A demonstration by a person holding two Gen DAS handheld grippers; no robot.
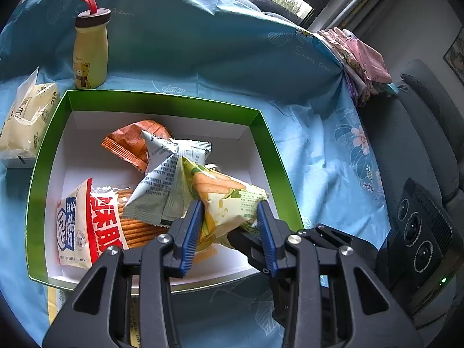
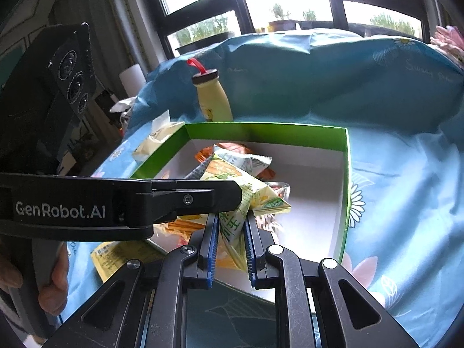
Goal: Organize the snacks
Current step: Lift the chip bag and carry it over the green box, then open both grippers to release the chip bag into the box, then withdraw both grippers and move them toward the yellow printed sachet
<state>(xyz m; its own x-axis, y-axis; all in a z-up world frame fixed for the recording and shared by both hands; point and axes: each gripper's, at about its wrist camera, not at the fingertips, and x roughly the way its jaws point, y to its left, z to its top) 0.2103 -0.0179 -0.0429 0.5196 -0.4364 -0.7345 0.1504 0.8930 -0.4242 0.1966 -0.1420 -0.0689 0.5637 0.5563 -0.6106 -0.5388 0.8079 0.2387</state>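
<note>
Several snack packets already lay in the green box (image 1: 261,133); both claws, left (image 1: 229,211) and right (image 2: 232,226), were clamped on a yellow-green packet (image 1: 229,194) over it, one yellow packet (image 2: 116,255) remaining outside on the blue sheet.

Green box (image 1: 262,133) is showing glossy card walls and a matt white paper-like floor. Snack packets (image 1: 229,200) are reading as shiny crinkled plastic film. Blue floral sheet (image 1: 319,133) is looking like soft matt cloth, creased. Bottle (image 1: 90,50) is appearing smooth and glossy.
</note>
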